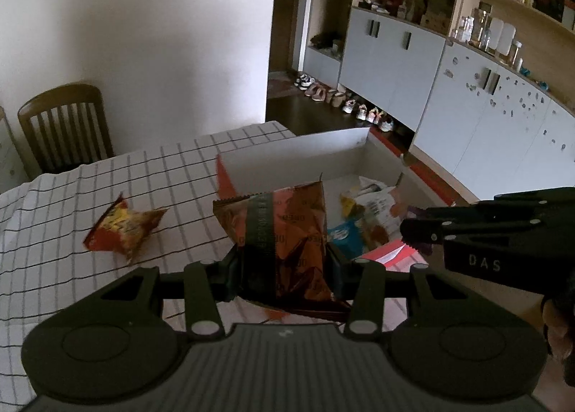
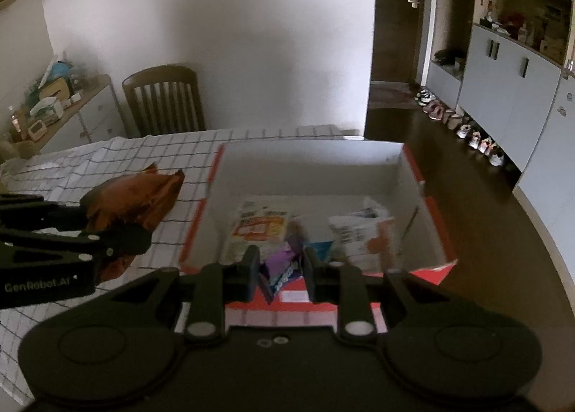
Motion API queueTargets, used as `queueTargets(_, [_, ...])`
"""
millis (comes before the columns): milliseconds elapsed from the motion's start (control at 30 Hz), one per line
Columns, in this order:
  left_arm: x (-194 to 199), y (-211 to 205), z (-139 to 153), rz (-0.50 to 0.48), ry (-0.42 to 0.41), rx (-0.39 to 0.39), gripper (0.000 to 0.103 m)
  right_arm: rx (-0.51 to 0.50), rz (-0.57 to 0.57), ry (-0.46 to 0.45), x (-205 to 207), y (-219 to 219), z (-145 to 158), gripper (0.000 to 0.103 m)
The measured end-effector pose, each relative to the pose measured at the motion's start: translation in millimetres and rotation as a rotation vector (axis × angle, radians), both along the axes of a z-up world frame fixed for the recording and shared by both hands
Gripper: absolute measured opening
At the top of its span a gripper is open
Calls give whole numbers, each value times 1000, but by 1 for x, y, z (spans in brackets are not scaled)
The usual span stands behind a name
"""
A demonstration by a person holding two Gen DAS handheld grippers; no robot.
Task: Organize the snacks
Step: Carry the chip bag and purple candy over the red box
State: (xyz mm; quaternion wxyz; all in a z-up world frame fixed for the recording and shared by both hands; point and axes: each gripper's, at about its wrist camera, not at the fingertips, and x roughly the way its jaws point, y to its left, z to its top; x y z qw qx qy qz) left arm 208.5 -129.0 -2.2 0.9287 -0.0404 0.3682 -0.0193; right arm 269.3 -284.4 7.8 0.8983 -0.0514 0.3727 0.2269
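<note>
My left gripper (image 1: 285, 270) is shut on a crumpled orange-brown snack bag (image 1: 291, 228), held upright above the table beside the box. In the right wrist view that bag (image 2: 136, 193) shows at the left, in the left gripper (image 2: 118, 225). A white box with red outer sides (image 1: 298, 149) stands open on the table, with several packets lying inside. My right gripper (image 2: 282, 268) hangs over the near edge of the box (image 2: 309, 164), shut on a small purple packet (image 2: 284, 273). A red-yellow snack packet (image 1: 124, 228) lies loose on the checked tablecloth (image 1: 72, 196) to the left.
Inside the box lie a white-yellow packet (image 2: 258, 225), a white packet (image 2: 359, 228) and a blue one (image 2: 320, 248). A wooden chair (image 2: 163, 99) stands behind the table. Grey cabinets (image 1: 395, 60) and a row of shoes (image 1: 359, 110) line the right wall. A cluttered sideboard (image 2: 64, 103) stands at the left.
</note>
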Motion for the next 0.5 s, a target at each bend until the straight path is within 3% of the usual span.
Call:
queueTargets(267, [50, -25, -11, -1, 24, 39, 46, -9, -20, -8, 35, -29, -3, 24])
queueTargets(500, [92, -28, -26, 33, 80, 19, 46, -32, -5, -3, 62, -32, -14, 24])
